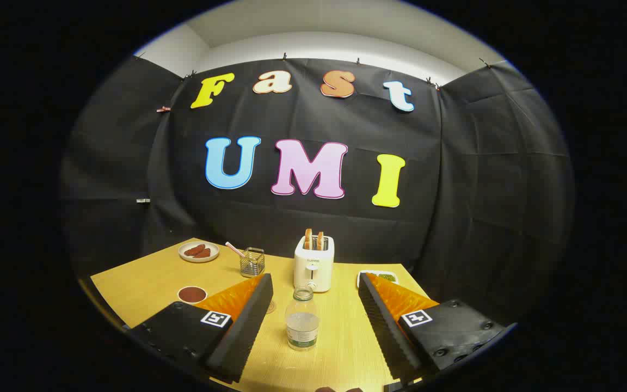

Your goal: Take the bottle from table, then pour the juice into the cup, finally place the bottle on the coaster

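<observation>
While your claw (pixel 313 310) hangs wide open and holds nothing, the bottle (pixel 302 318) stands upright on the bench (pixel 145 283), centred between the fingers and just ahead. Judgement: advance straight, then close across its body; no sideways correction needed.

Bright overhead light, sharp centre, strong fisheye bending outward, soft glare on the table (pixel 145 283).

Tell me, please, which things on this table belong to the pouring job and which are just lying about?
Job: clear bottle between the open gripper fingers; brown round coaster beyond the left finger.

Lying about: white toaster with toast, plate of brown food, wire holder, white dish with something green.
</observation>
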`<act>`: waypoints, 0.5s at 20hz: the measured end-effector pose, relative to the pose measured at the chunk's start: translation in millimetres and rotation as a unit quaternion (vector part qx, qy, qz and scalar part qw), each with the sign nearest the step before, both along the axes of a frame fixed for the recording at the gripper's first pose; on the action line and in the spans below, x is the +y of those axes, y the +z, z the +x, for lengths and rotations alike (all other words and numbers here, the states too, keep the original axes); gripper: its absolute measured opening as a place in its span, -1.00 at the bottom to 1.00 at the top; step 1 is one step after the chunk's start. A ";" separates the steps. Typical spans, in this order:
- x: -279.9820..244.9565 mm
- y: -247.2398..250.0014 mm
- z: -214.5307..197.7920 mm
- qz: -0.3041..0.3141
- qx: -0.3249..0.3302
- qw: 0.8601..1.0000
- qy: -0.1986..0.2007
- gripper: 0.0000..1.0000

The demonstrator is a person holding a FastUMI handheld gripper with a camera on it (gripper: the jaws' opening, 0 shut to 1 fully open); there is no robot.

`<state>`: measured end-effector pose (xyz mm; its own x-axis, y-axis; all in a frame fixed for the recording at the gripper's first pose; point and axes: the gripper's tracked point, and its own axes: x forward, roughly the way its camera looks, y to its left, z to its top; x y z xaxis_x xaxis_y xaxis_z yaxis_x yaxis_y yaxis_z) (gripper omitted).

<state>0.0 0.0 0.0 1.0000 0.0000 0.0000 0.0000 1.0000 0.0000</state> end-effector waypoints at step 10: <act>9.7 -19.8 24.2 0.003 0.013 1.000 0.014 0.95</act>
<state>24.2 9.7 -19.8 0.9993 0.0285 -0.0260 -0.0283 0.9996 0.0064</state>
